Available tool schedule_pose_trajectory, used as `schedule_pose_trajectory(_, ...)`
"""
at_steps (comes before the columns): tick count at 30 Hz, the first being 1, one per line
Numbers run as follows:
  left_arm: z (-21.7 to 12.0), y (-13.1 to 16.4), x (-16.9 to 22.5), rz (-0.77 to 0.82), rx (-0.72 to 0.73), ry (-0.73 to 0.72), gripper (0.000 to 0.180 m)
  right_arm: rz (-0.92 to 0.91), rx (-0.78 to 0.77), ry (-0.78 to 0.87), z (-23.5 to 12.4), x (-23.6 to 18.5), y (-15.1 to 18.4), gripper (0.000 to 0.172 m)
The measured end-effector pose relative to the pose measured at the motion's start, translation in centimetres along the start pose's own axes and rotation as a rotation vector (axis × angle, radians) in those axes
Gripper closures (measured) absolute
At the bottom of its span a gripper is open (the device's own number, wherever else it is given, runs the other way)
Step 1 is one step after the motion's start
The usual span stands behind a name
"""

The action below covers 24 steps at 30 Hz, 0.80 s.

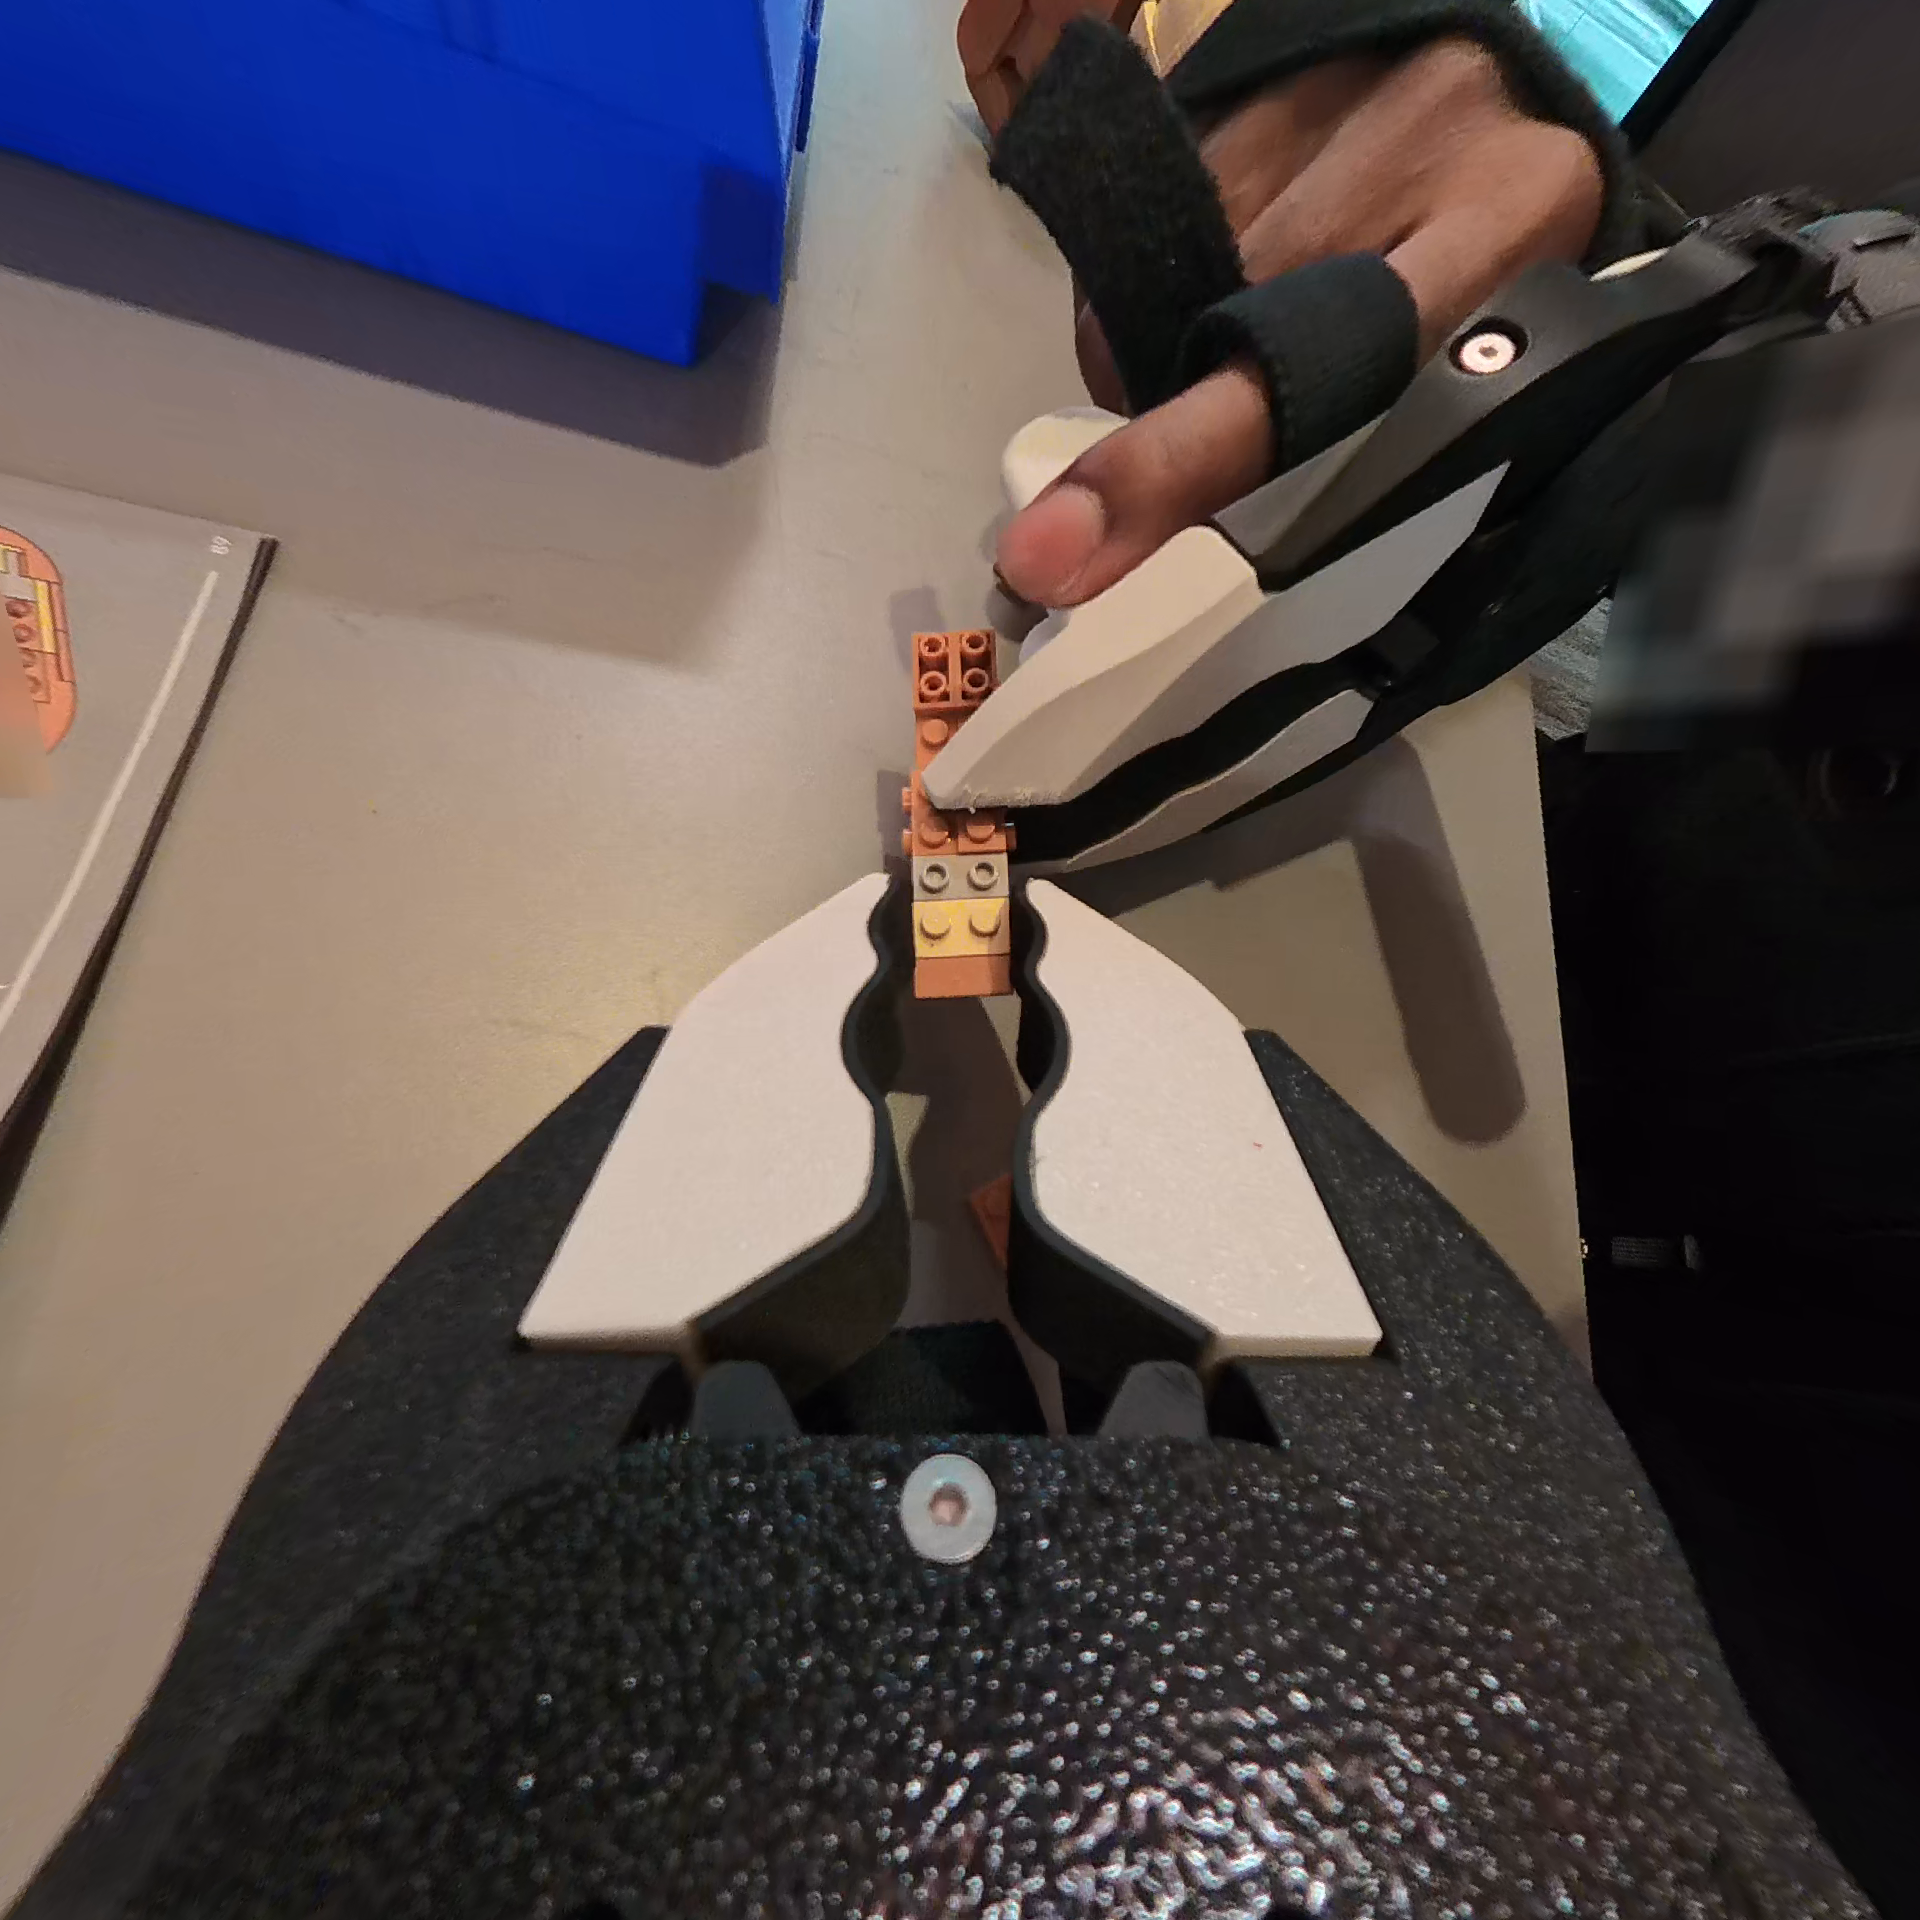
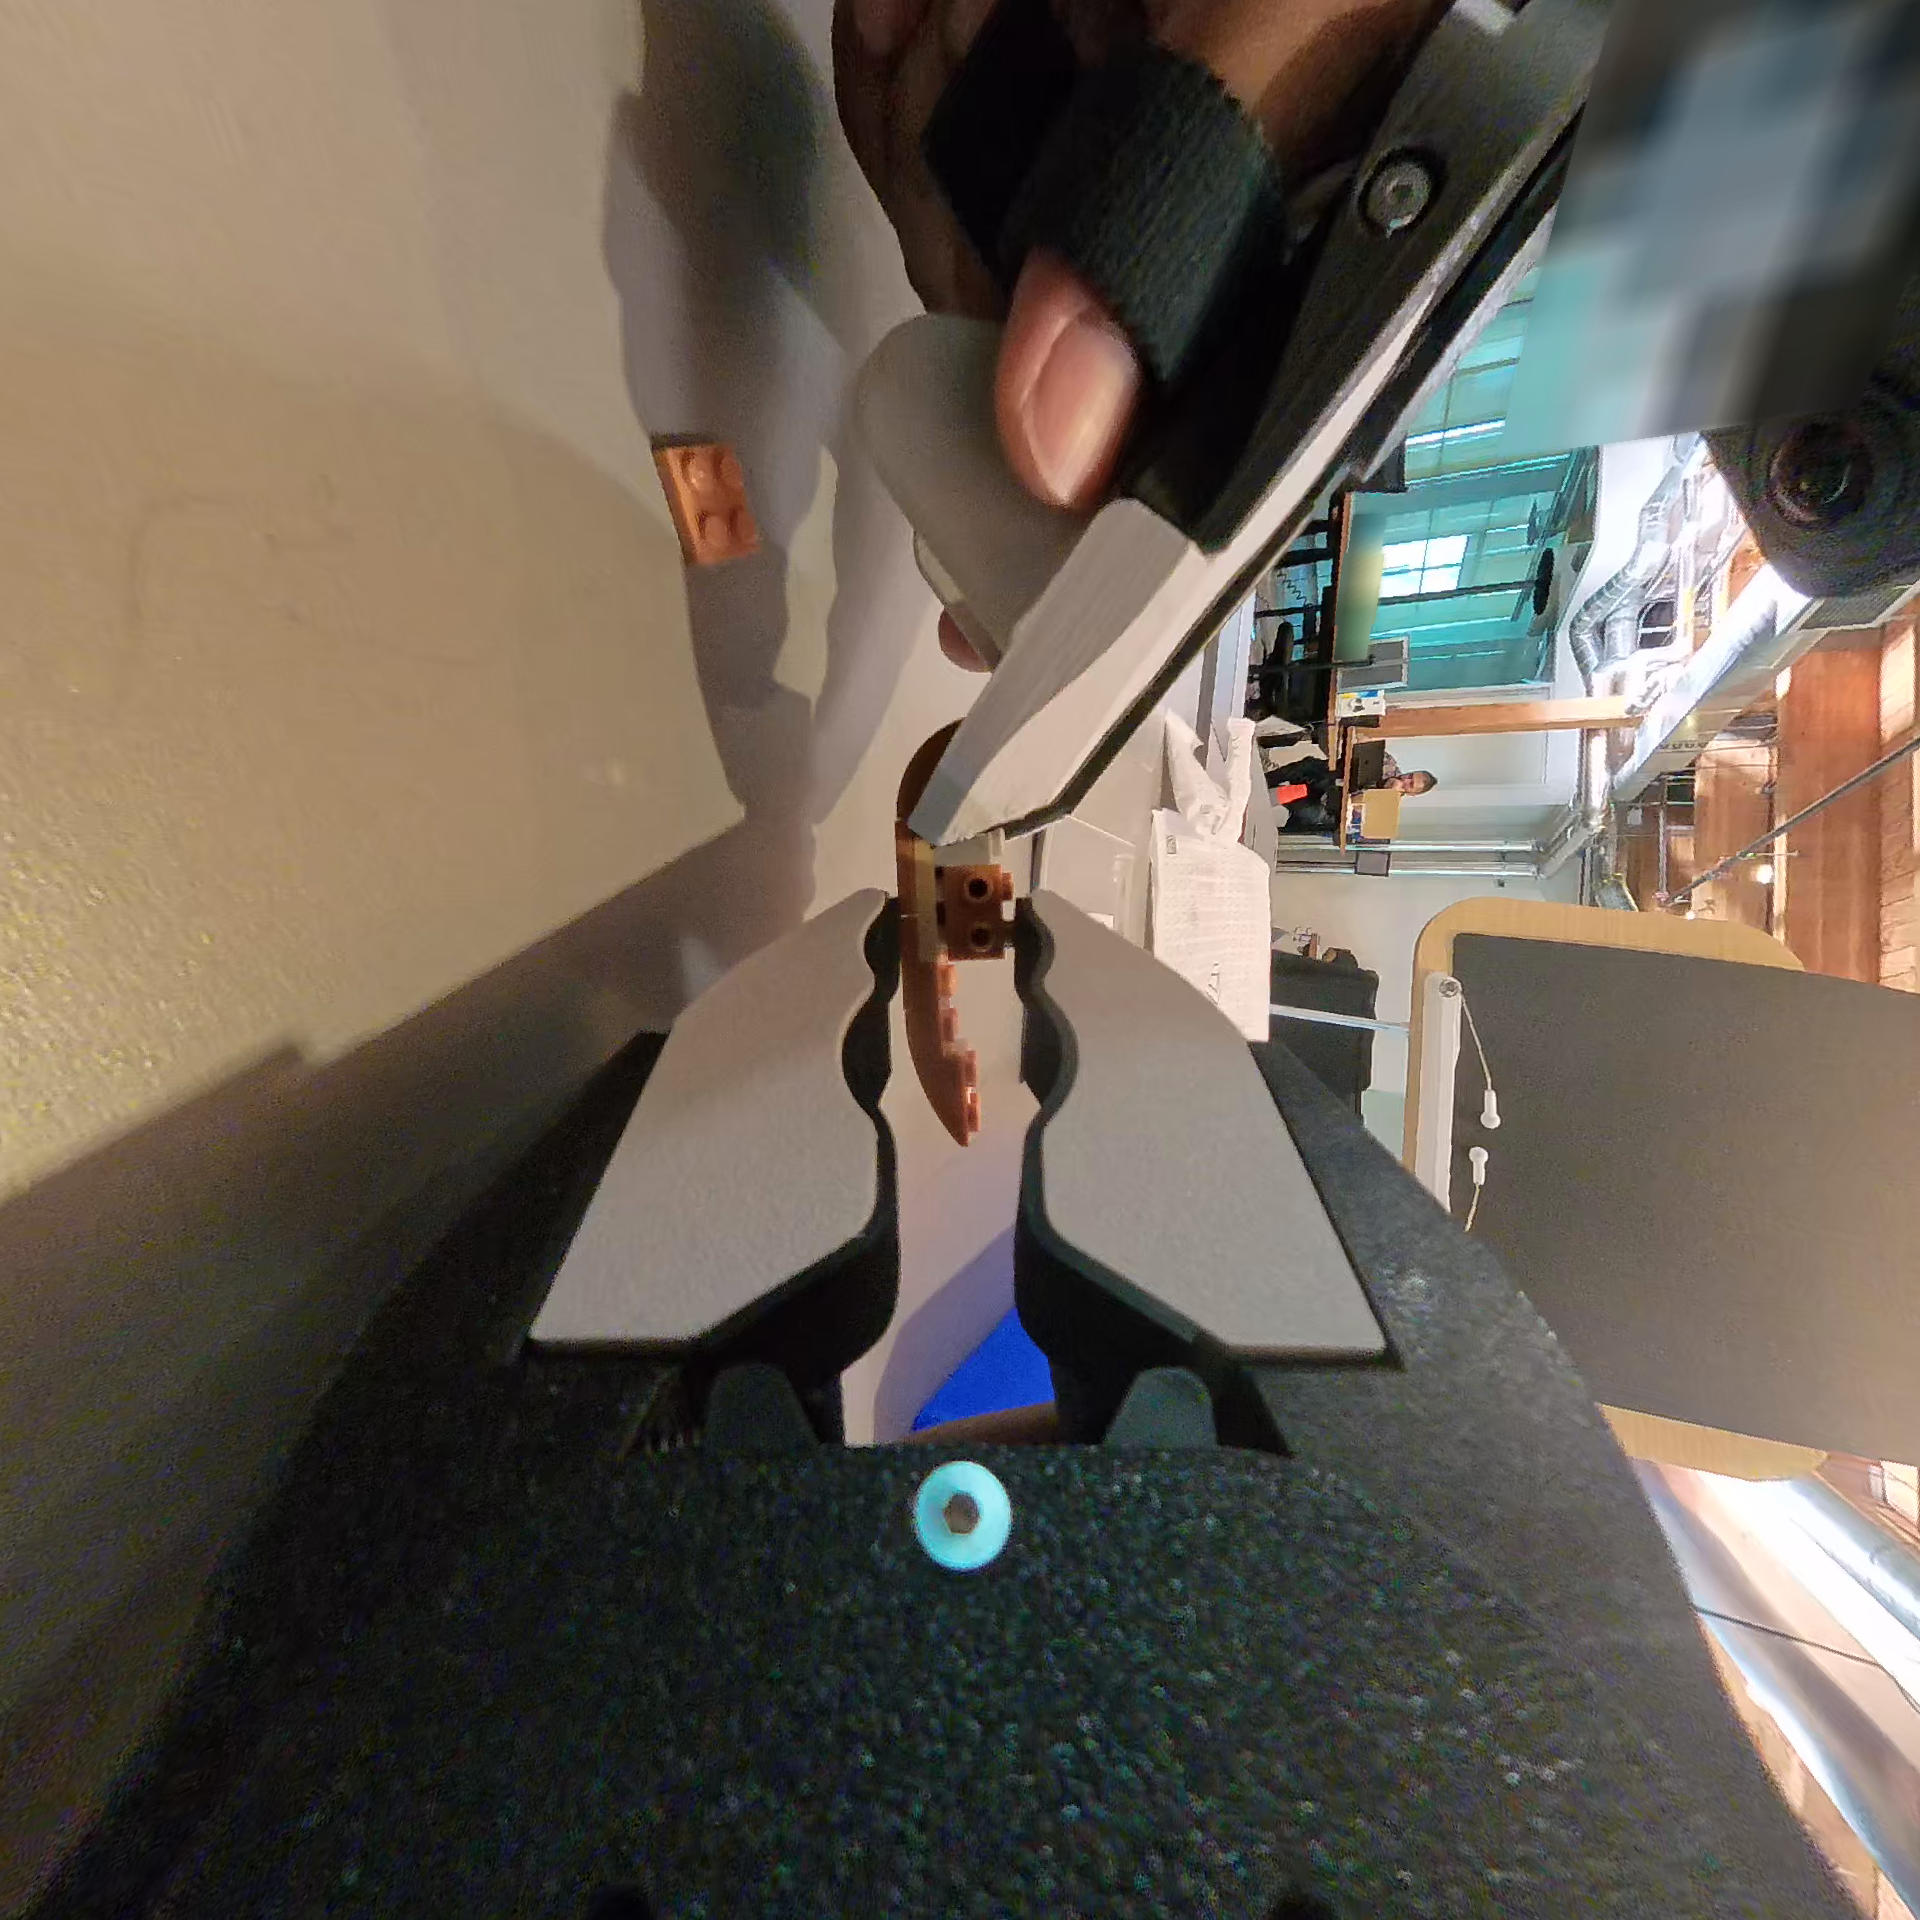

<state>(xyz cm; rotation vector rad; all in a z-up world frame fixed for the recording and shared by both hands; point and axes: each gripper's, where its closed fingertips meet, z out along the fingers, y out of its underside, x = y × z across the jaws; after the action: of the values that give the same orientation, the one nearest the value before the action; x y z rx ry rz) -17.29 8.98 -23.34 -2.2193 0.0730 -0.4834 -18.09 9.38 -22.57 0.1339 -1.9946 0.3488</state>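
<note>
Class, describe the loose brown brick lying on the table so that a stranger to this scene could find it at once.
Start in the right wrist view at the pale table. Beside the shadow cast by the hand lies a flat brown stud plate. Unlike the brown brick assembly clamped between both grippers, it lies alone, touched by nothing.

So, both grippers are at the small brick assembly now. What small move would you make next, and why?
Probably press the right gripper a little firmer onto the brick assembly before any pull. The left gripper already clamps its yellow and brown end above the table, and the right fingertips sit at the brown studded block, so both ends seem supported. This is only a judgement.
</note>
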Motion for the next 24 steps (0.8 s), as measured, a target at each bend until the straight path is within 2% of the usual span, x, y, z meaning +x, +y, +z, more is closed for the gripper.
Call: schedule_pose_trajectory(24, 0.23, 0.08, 0.4, 0.031, -0.011, 0.009, 0.163, -0.039, -0.041, -0.035, -0.37, -0.59, -0.1, 0.152)
